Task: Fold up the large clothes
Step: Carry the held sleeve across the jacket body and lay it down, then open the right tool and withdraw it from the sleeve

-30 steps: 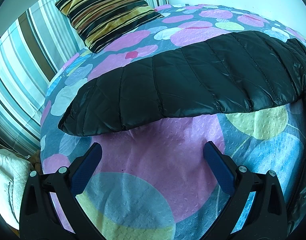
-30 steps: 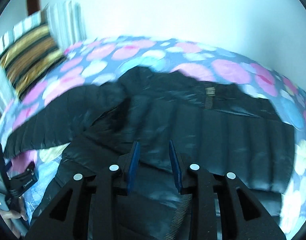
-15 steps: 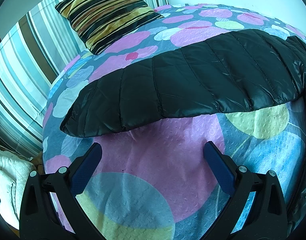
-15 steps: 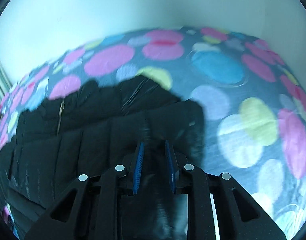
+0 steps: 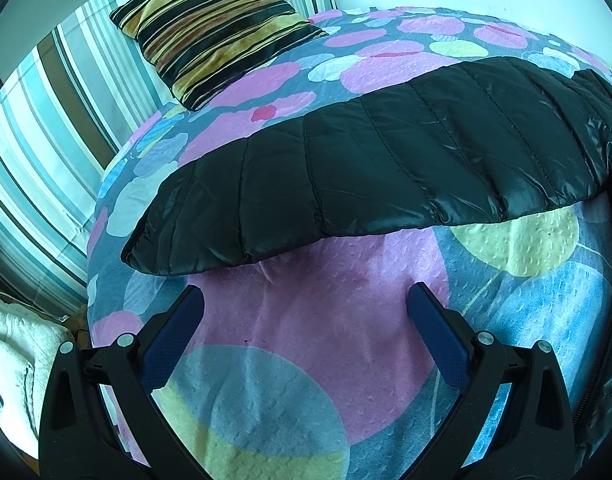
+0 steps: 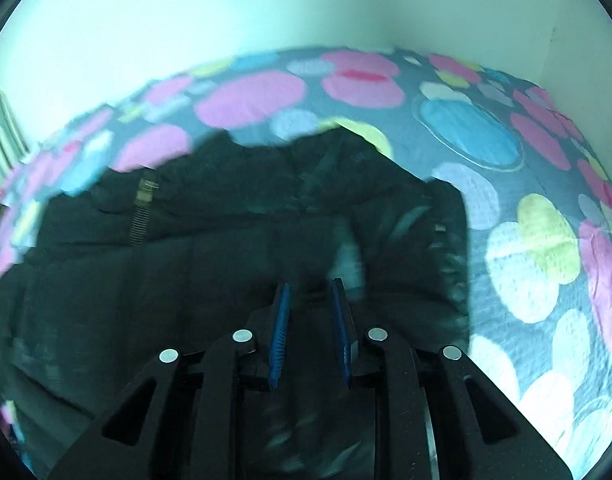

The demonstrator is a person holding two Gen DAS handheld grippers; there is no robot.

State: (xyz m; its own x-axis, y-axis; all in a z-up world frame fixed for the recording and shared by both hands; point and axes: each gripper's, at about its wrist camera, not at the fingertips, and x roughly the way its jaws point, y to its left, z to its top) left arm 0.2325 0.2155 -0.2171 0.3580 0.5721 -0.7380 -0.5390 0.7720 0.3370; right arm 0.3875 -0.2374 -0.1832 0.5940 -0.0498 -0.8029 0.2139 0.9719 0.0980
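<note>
Item: black quilted puffer jacket, large, lying on a bed with a spotted bedspread.

Position: body spread flat across the bed; one sleeve stretched straight out over the spots. A zipper shows near the collar end of the body. The right-hand edge of the body appears turned inward, though blur in the right wrist view makes this unsure.

Left gripper: fingers spread wide, nothing between them, hovering above bare bedspread just short of the sleeve.

Right gripper: fingers narrowed close together with dark jacket fabric between them; apparently pinching a fold of it.

Surroundings: striped cushion at the head of the bed; white wall behind.

Progress: early. The sleeve remains unfolded, and the body is not yet folded into a compact bundle.
</note>
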